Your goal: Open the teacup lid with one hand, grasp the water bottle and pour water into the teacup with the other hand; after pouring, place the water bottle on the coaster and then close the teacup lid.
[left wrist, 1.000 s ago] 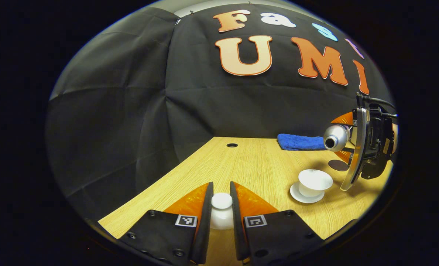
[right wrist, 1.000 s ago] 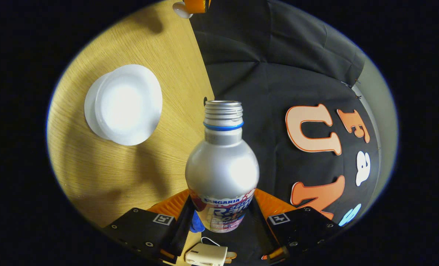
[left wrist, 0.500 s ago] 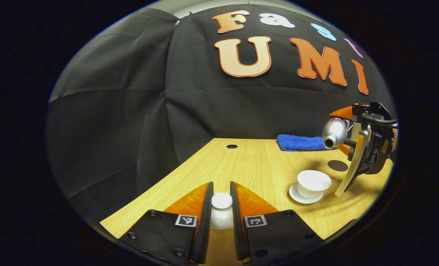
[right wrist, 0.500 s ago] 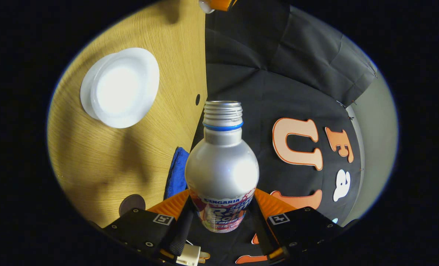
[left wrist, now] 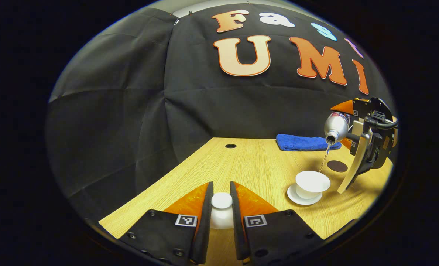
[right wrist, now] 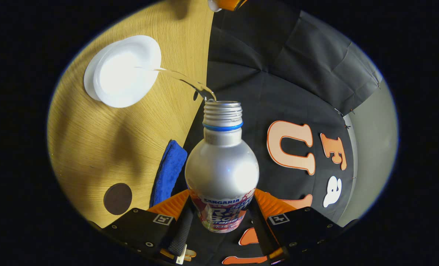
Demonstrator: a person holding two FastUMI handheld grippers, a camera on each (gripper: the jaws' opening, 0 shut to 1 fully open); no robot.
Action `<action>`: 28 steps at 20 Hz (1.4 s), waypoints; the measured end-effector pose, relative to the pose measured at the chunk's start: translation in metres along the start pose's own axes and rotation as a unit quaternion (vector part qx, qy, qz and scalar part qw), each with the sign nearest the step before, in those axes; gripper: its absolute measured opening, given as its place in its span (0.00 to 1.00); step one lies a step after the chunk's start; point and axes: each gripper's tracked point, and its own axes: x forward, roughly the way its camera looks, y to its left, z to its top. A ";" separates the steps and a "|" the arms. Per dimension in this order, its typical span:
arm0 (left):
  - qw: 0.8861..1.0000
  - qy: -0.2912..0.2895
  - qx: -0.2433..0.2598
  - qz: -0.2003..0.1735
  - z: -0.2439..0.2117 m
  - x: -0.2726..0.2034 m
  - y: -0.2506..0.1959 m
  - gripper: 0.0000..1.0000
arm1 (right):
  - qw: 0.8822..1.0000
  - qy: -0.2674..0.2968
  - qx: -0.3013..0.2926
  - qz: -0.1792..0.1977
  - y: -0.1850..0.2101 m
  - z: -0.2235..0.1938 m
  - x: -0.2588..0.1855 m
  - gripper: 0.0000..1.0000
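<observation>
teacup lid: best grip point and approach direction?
Grip the teacup lid by its round top knob, pinched from two opposite sides, coming in level with the table. The knob is narrow and stands above the wider skirt, so it fits between the fingers. The left hand-held gripper holds it this way now, one finger on each side of the knob.

Printed wording shows on the water bottle [right wrist: 222, 173] in the right gripper view, on the coloured label band low on its silver body. The rest of that label is cut off between the jaws and too curved to make out.
</observation>
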 end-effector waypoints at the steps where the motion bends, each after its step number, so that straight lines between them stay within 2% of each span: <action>1: 1.000 -0.001 0.001 0.000 0.001 -0.001 -0.001 0.33 | 1.000 0.000 -0.004 -0.002 0.000 -0.001 0.001 0.78; 5: 1.000 -0.005 0.001 -0.001 0.005 0.001 -0.005 0.33 | 1.000 0.000 -0.016 -0.010 -0.004 -0.006 0.000 0.78; 6: 1.000 -0.006 0.000 0.000 0.006 0.002 -0.005 0.30 | 1.000 0.002 -0.021 -0.011 -0.005 -0.008 0.000 0.78; 11: 1.000 -0.017 0.004 -0.003 0.013 0.000 -0.007 0.33 | 0.999 0.006 -0.033 -0.026 -0.011 -0.012 0.002 0.78; 16: 1.000 -0.022 0.000 -0.002 0.016 -0.001 -0.008 0.33 | 0.996 0.005 -0.065 -0.056 -0.026 -0.006 -0.002 0.78; 17: 1.000 -0.021 -0.002 -0.003 0.014 -0.001 -0.008 0.30 | 0.996 0.001 -0.072 -0.061 -0.027 -0.004 -0.004 0.78; 19: 1.000 -0.019 -0.002 -0.004 0.013 -0.001 -0.010 0.33 | 0.996 -0.004 -0.072 -0.060 -0.028 -0.003 -0.002 0.78; 27: 1.000 -0.015 -0.005 -0.004 0.010 0.001 -0.008 0.30 | 0.994 -0.012 -0.094 -0.059 -0.018 0.002 0.004 0.78; 28: 1.000 -0.014 -0.006 -0.004 0.007 0.001 -0.008 0.33 | 0.994 -0.015 -0.096 -0.058 -0.012 0.005 0.003 0.78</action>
